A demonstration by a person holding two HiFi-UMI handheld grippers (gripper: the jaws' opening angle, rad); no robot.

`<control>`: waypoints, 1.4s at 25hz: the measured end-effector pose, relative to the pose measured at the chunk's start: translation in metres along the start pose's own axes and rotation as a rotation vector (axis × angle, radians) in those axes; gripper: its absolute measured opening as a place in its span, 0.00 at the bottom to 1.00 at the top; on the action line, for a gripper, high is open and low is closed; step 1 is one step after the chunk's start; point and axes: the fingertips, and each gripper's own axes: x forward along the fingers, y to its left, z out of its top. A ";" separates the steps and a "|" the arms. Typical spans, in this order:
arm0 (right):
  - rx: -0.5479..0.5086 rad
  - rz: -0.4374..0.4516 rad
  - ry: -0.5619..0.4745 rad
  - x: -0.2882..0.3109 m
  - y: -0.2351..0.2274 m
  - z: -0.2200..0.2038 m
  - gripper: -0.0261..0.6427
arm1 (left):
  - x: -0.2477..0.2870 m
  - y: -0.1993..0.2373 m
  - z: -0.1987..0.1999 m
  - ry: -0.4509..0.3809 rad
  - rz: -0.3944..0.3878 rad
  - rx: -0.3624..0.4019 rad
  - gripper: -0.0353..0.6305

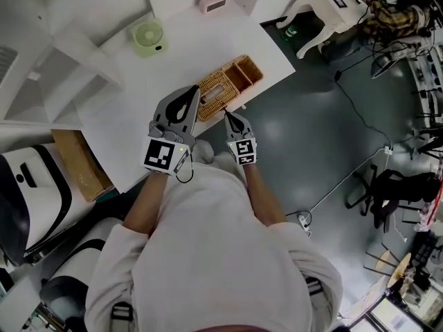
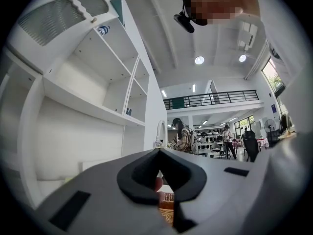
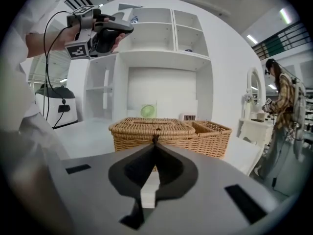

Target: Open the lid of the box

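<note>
Wicker box (image 1: 225, 88) sits at the near edge of the white table (image 1: 187, 47), its woven lid (image 3: 152, 126) down. The right gripper (image 3: 155, 142) is closed, its tips level with the lid's front rim and right against it; whether they pinch anything there is unclear. The left gripper (image 1: 194, 95), jaws also together, hovers raised above the box's left end.

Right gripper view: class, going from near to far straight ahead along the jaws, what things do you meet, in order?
right gripper → wicker box → green fan → white shelf unit
</note>
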 end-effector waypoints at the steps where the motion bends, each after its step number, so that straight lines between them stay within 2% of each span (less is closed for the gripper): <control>1: 0.005 -0.004 0.000 -0.003 -0.001 0.006 0.03 | 0.000 0.000 0.006 -0.001 0.000 0.001 0.04; 7: 0.013 -0.023 -0.002 -0.014 -0.008 0.045 0.03 | -0.002 0.005 0.033 0.001 0.010 -0.008 0.04; 11: 0.033 -0.020 0.070 -0.012 -0.011 0.047 0.04 | -0.008 0.011 0.046 0.004 0.012 -0.022 0.04; 12: 0.043 -0.015 0.090 -0.010 -0.011 0.044 0.15 | -0.009 0.013 0.048 0.003 0.010 -0.023 0.04; 13: 0.045 -0.008 0.108 -0.008 -0.010 0.040 0.23 | -0.009 0.015 0.049 0.002 0.009 -0.025 0.04; 14: 0.042 0.000 0.126 -0.005 -0.009 0.035 0.28 | -0.009 0.018 0.050 0.001 0.009 -0.028 0.04; 16: 0.028 0.015 0.154 0.002 -0.005 0.022 0.30 | -0.009 0.020 0.047 0.003 0.010 -0.036 0.04; 21: 0.022 0.016 0.193 0.022 -0.005 -0.011 0.25 | -0.009 0.024 0.036 0.020 0.005 -0.029 0.04; 23: 0.013 0.014 0.191 0.024 -0.005 -0.014 0.17 | -0.008 0.028 0.032 0.026 0.009 -0.028 0.04; 25: 0.004 0.013 0.184 0.023 0.000 -0.013 0.05 | -0.008 0.033 0.030 0.031 0.013 -0.029 0.04; 35: 0.004 -0.004 0.090 0.013 -0.007 0.030 0.04 | 0.003 0.040 0.031 0.026 0.013 -0.044 0.04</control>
